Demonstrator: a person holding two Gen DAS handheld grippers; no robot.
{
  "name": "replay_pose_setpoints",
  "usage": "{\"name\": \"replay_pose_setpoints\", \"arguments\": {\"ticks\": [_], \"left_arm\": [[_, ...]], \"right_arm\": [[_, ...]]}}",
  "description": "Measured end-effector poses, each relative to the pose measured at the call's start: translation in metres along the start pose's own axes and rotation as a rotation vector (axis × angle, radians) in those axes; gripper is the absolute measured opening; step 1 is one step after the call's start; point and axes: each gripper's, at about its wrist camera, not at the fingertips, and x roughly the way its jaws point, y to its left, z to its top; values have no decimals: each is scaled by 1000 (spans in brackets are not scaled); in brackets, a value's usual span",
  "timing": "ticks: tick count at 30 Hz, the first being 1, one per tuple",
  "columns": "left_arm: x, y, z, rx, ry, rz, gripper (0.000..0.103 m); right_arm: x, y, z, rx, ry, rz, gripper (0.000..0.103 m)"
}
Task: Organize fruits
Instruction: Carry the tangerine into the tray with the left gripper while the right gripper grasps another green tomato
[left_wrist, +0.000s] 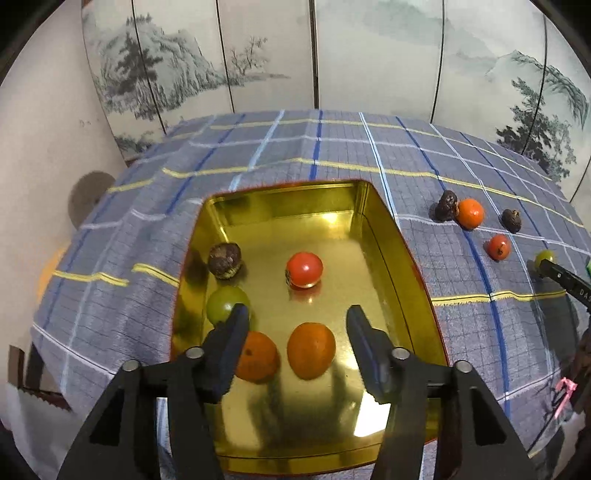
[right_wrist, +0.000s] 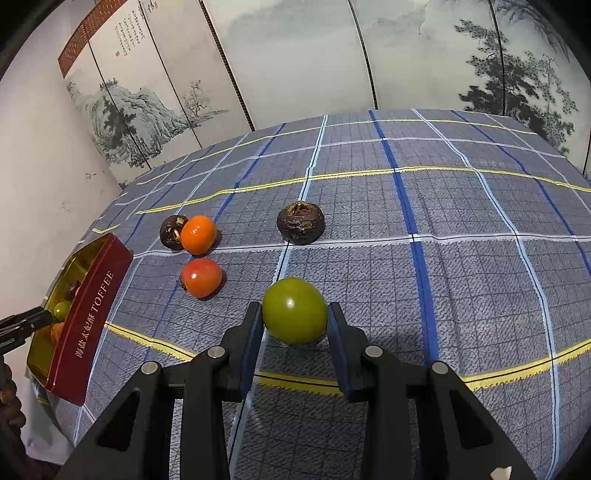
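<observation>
- Your tin (left_wrist: 373, 206) is polished gold metal inside, mirror-bright, with glossy red outer walls (right_wrist: 88, 325)
- Your tablecloth (right_wrist: 461, 280) is woven checked cloth, matt and coarse
- The green fruit (right_wrist: 294, 311) has smooth, shiny skin
- The dark brown fruit (right_wrist: 301, 223) looks rough and wrinkled
- Your gripper fingers (right_wrist: 345, 347) look like matt black plastic

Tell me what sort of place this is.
Probably a room in a home, or one staged as such. A table under a blue plaid cloth stands before a folding screen painted with ink landscapes, and loose fruit is being gathered into a gold toffee tin.
</observation>
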Motion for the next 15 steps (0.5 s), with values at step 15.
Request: {"name": "replay_pose_setpoints", "arguments": {"ticks": [15], "left_arm": [[-35,-14,-6,108,-143,155,71]], "right_arm": [[2,2,0,-11,9,-25,32]]}}
